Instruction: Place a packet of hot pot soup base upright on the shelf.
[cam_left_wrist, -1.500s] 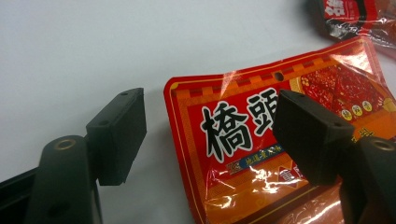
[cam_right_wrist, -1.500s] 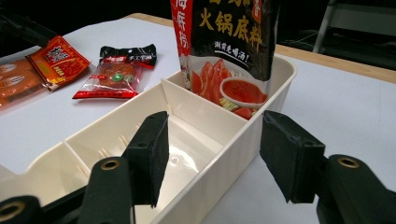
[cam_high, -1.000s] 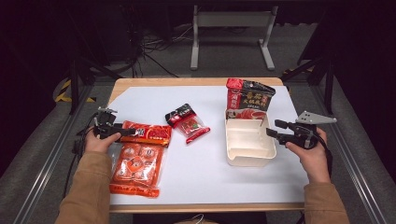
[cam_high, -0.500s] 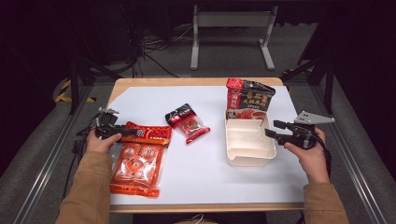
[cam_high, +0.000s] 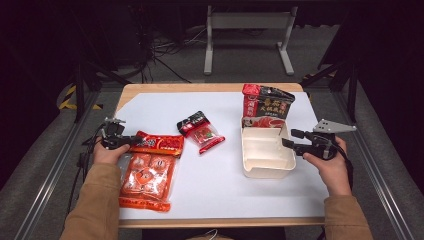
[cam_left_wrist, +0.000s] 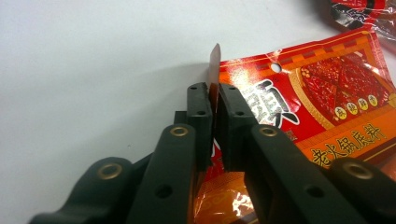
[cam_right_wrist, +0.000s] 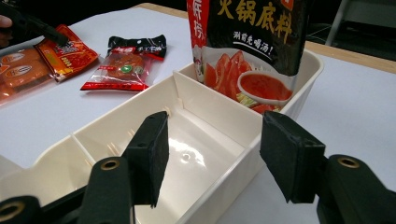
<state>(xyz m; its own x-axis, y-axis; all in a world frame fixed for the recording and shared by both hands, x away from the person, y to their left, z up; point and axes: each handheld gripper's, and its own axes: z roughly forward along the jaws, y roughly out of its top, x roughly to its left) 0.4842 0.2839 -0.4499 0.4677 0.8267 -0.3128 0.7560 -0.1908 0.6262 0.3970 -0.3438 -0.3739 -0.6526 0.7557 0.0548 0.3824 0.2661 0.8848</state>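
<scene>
My left tool (cam_left_wrist: 214, 119) pinches the red sauce packet's (cam_left_wrist: 299, 121) edge; my right tool (cam_right_wrist: 212, 156) gapes astride the white divided box's (cam_right_wrist: 224, 184) wall.

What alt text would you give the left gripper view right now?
The left gripper has its black jaws shut on the upturned edge of a red and orange sauce packet, which lies on the white table.

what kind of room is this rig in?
Likely a lab or recording workspace, not a kitchen. A table with a white top sits inside a metal frame, loose cables run across the grey floor behind it, and the surroundings are dark. The person's left gripper pinches a red packet beside a white tray.
</scene>
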